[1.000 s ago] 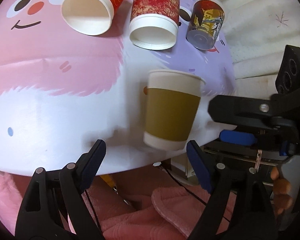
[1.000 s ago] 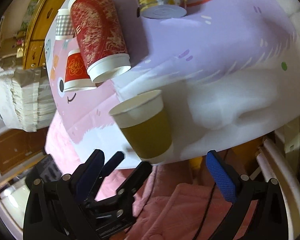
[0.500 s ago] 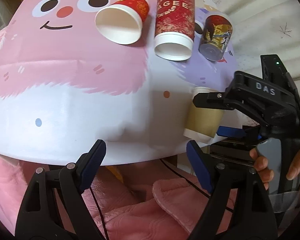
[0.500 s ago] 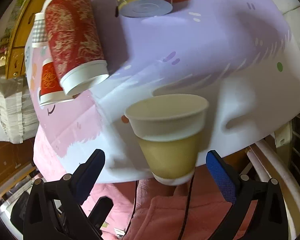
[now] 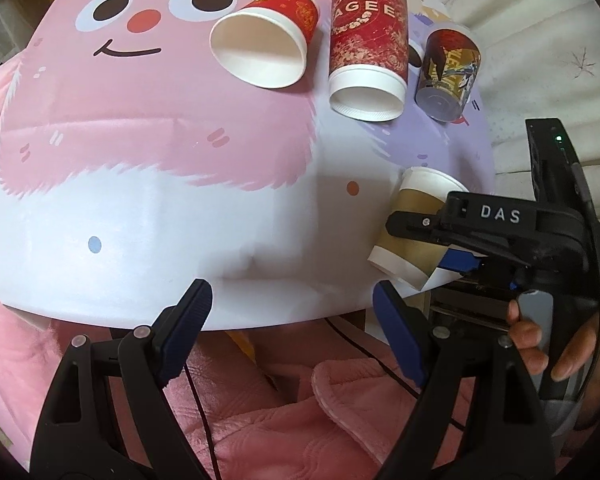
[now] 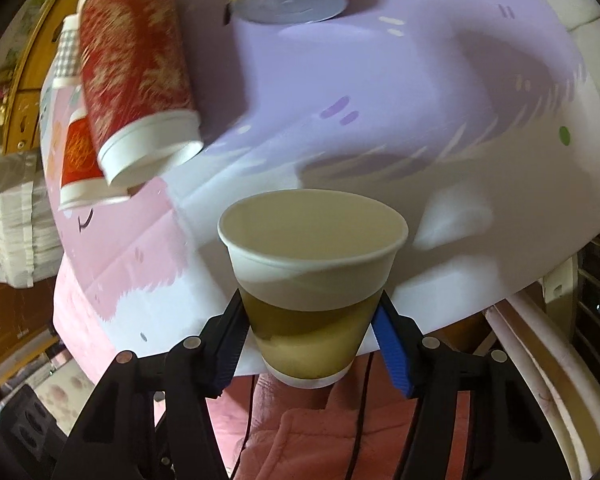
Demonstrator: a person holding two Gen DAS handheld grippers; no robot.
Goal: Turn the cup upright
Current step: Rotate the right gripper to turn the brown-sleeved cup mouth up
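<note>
A white paper cup with a tan sleeve (image 6: 312,300) stands mouth up at the near right edge of the round table. My right gripper (image 6: 312,344) is shut on its sleeve, a pad on each side. In the left wrist view the same cup (image 5: 414,226) is partly hidden behind the right gripper (image 5: 456,256). My left gripper (image 5: 292,328) is open and empty, off the table's front edge, left of the cup.
Three cups lie on their sides at the back: a short red one (image 5: 266,38), a tall red one (image 5: 368,40) and a dark printed one (image 5: 448,72). The tablecloth (image 5: 140,200) shows a pink cartoon face. Pink quilted fabric (image 5: 280,420) lies below the table edge.
My right gripper has closed in on the tan-sleeved cup and shut on it. My left gripper has drawn back from the cup toward the left, still open.
</note>
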